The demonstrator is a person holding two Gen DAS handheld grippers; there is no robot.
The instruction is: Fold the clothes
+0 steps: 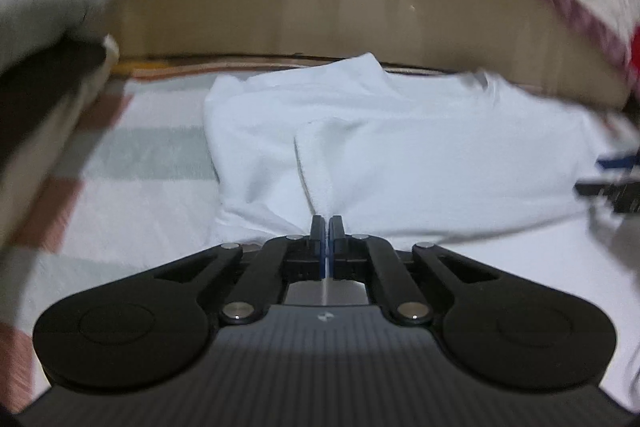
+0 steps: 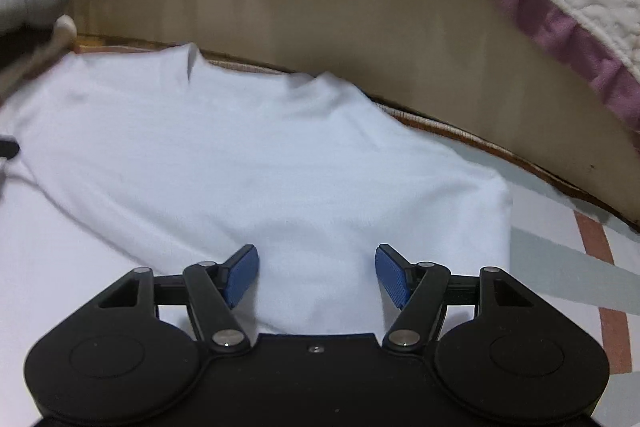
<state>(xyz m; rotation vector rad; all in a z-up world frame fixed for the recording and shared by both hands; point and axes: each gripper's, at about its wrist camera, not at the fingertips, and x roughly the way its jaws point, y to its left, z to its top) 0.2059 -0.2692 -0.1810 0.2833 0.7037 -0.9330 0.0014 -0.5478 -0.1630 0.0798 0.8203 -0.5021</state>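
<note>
While your left gripper (image 1: 327, 223) pinches the white shirt's (image 1: 400, 155) hem at lower centre, your right gripper (image 2: 316, 275) hangs spread above it.

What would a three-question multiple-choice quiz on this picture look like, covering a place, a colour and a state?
1. Where does the white cotton garment lie?
A. on a checked sheet
B. in a basket
C. on a hanger

2. What colour are the right gripper's finger pads?
A. red
B. blue
C. yellow

3. How is the left gripper set?
A. wide open
B. shut on a fold of the garment
C. holding a book

Answers: 1 A, the pale checked sheet spreads under it; 2 B, both pads show blue; 3 B, its jaws meet with white cloth pinched between them.
</note>
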